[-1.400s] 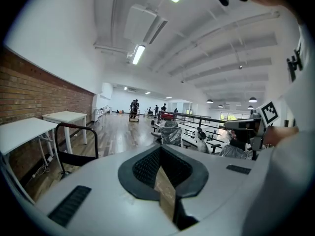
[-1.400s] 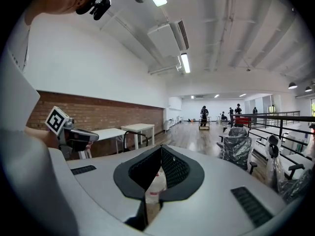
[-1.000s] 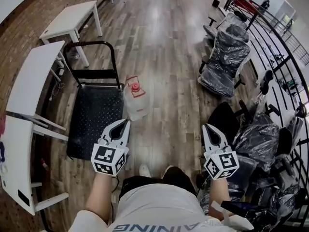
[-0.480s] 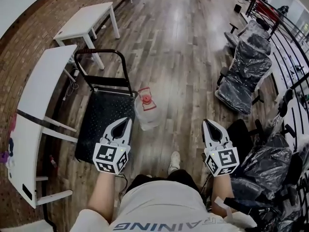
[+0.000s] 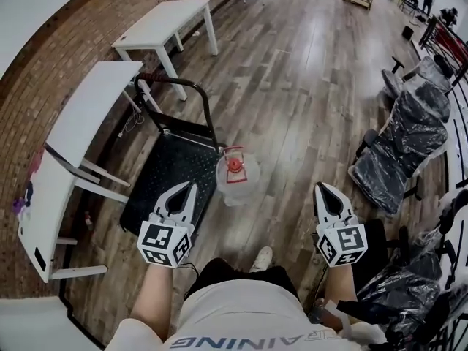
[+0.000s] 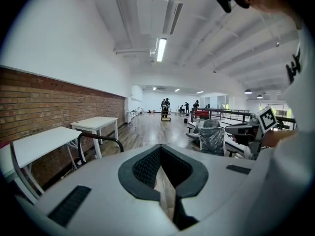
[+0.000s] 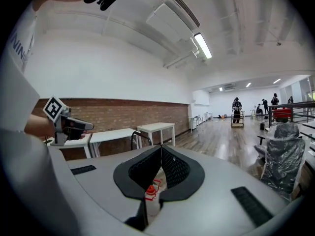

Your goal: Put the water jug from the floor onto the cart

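1. A long room with a wood-plank floor (image 5: 307,108) and a brick wall on the left, where 2 white tables (image 5: 88,115) stand. Plastic-wrapped chairs (image 5: 409,145) line the right side.
2. The cart (image 5: 164,178), a black flat deck with a looped push handle at its far end, is parked beside the tables. Its deck is bare, so there is room for the load.
3. The water jug (image 5: 235,175) stands upright on the floor, red cap up, just beside the cart's right edge. That closeness should make for a short lift sideways.
4. The left gripper (image 5: 189,189) has its jaws closed tip to tip on nothing.
5. The right gripper (image 5: 319,187) is likewise fully closed and empty.
6. Both are held low and point forward, 1 on each side of the jug. The jug is untouched, so the lift looks not yet begun.
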